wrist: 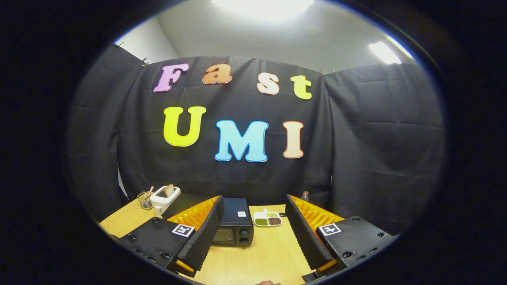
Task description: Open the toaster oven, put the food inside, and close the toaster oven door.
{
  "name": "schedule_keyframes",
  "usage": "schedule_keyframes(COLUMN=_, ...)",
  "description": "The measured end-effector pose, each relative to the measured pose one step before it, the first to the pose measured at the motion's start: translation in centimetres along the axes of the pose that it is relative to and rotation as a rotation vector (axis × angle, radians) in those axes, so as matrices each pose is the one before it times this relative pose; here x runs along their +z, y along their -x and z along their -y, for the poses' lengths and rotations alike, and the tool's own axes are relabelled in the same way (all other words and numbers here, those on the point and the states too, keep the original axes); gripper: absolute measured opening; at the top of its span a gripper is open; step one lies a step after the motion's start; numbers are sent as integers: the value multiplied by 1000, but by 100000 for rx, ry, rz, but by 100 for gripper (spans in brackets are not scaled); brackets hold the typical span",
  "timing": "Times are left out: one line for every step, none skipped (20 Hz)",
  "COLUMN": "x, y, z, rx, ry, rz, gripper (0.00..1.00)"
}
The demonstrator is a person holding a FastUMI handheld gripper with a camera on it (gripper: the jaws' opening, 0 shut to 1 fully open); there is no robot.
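1. Gripper: fingers spread wide, nothing btwn them, held above the table.
2. Toaster oven sits just ahead of the fingers, partly behind the left one. Door looks shut; glass front and two knobs face the gripper.
3. Food: a small white tray w/ compartments of green and brown bits sits just beside the oven, on its right, outside it. Whether that's the food meant, can't tell. A brownish thing at the near table edge is too cut off to ID.
4. Step: door shut + tray outside fits either approach-to-open, or a finished run w/ other food already inside. Glass too dark to see in.
5. Next move, as far as settled: any door work needs fingers lowered to the door's top edge/handle; handle too small to make out.
6. Surface: light wood-grain table, flat.
7. Room: white toaster w/ a slice in it and a wire holder at far left; a bottle behind the right finger; black cloth wall, ceiling lights on.
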State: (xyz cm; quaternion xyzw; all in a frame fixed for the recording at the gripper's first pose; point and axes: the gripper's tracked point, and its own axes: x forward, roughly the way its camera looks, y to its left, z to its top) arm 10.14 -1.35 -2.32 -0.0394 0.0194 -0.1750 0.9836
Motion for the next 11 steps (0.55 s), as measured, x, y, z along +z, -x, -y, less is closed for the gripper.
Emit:
schedule_keyframes(x=-579, y=139, z=524, rx=-858, ry=-1833, rz=-1784, gripper=98)
schedule_keyframes(x=-467, y=-98, z=287, rx=-545, ry=-1791, rz=-1623, gripper=98)
schedule_keyframes(x=-568, y=-180, z=138, rx=261, ry=-1290, rz=-1660, gripper=98)
schedule_keyframes(x=-464, y=-332, z=-17, rx=607, ry=-726, rz=-1631, gripper=98)
schedule_keyframes(x=-384, y=-467, z=-69, rx=763, ry=43, rz=-1098, gripper=98)
schedule_keyframes(x=-287, y=-558, z=34, rx=471, ry=372, rz=-878, gripper=98)
schedule_keyframes(x=-85, y=-527, z=-203, rx=1391, ry=410, rz=-469, gripper=98)
schedule_keyframes(x=24, y=-596, z=-248, rx=1910, ry=250, rz=-279, gripper=98)
schedule_keyframes(x=51, y=-735, z=-246, rx=1782, ry=215, rz=-73, gripper=98)
schedule_keyframes(x=84, y=-624, z=-8, rx=1445, ry=92, rz=-79, gripper=98)
schedule_keyframes(x=84, y=-611, z=-71, rx=1399, ry=-167, rz=-304, gripper=98)
